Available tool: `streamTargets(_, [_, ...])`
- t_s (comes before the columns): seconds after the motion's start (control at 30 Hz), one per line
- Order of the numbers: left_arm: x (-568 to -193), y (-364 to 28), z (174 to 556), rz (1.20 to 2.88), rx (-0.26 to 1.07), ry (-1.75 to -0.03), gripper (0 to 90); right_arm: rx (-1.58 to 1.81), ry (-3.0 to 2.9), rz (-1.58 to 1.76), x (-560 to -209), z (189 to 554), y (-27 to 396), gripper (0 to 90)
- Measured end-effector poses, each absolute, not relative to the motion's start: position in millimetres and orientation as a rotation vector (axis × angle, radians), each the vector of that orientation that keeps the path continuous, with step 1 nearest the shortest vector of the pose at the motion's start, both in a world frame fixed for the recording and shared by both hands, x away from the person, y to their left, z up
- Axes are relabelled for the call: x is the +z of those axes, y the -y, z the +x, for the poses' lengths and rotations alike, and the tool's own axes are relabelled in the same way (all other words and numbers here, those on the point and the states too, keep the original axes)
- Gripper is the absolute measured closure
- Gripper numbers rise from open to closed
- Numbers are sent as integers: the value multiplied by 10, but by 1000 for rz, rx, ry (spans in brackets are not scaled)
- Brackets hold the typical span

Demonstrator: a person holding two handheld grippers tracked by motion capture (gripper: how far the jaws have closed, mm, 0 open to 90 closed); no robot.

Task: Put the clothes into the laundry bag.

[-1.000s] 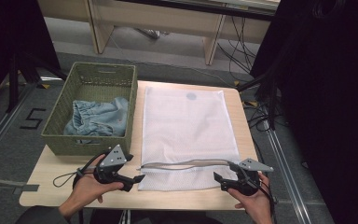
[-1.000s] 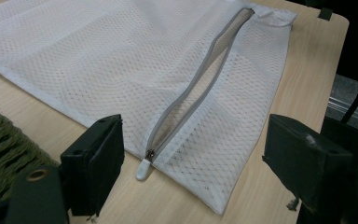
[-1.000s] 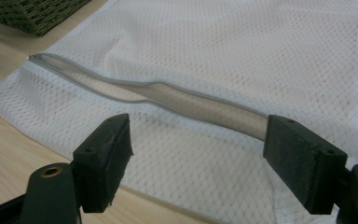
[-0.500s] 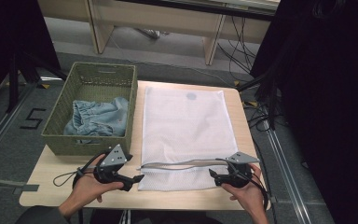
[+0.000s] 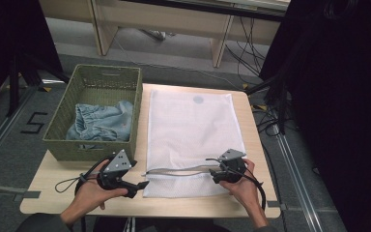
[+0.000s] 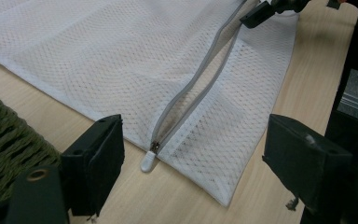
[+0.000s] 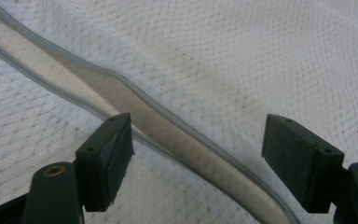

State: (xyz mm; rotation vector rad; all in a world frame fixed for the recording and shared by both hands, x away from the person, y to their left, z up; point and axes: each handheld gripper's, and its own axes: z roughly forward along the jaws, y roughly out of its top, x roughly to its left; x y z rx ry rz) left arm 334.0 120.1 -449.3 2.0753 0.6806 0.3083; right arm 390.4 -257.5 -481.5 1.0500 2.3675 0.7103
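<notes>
Grey floor, desk legs and loose cables lie beyond our light wooden counter (image 5: pixel 48 188). On its left half stands a green woven basket (image 5: pixel 96 84) with a crumpled blue garment (image 5: pixel 101 123) inside; the basket's wall partly covers that cloth on the near side.

Beside the basket, flat on the counter, lies the white mesh laundry bag (image 5: pixel 193 125). Its grey zipper (image 5: pixel 178 170) runs across the near end and stands parted, so we see pale counter through the gap. The white zipper pull (image 6: pixel 148 162) sits at the bag's left corner, just ahead of our left tongs (image 5: pixel 142 184). These rest on the counter with jaws wide apart, holding nothing; the pull lies between them but untouched.

Our right tongs (image 5: pixel 212 170) hover low over the zipper's right part, jaws spread, the open zipper gap passing between them. In the right gripper view the pads are clear of the mesh, though we cannot tell how far above it they hang.

Black curtains darken both sides of the room, and the bag's round mark (image 5: pixel 198 99) at the far end is too small to read.
</notes>
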Motion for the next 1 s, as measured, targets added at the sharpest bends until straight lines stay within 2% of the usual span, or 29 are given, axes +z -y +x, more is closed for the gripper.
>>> streamTargets(0.4, [-4493,-1204,3345,2081,305,-675,196,617,-2381,965,-4926,4075,2413,312])
streamTargets(0.7, [-4491,-1204,3344,2080,314,-675,195,637,-2368,962,-4932,4158,2350,423])
streamTargets(0.87, [-4493,-1207,3349,2086,315,-673,194,702,-2374,958,-4910,4173,2286,526])
streamTargets(0.9, [-4492,-1208,3350,2086,316,-672,194,690,-2375,951,-4909,4163,2253,606])
streamTargets(0.97, [-4489,-1210,3353,2087,308,-669,194,694,-2376,953,-4909,4162,2247,624])
streamTargets(1.0, [-4490,-1210,3350,2081,317,-674,194,691,-2378,956,-4908,4162,2233,681])
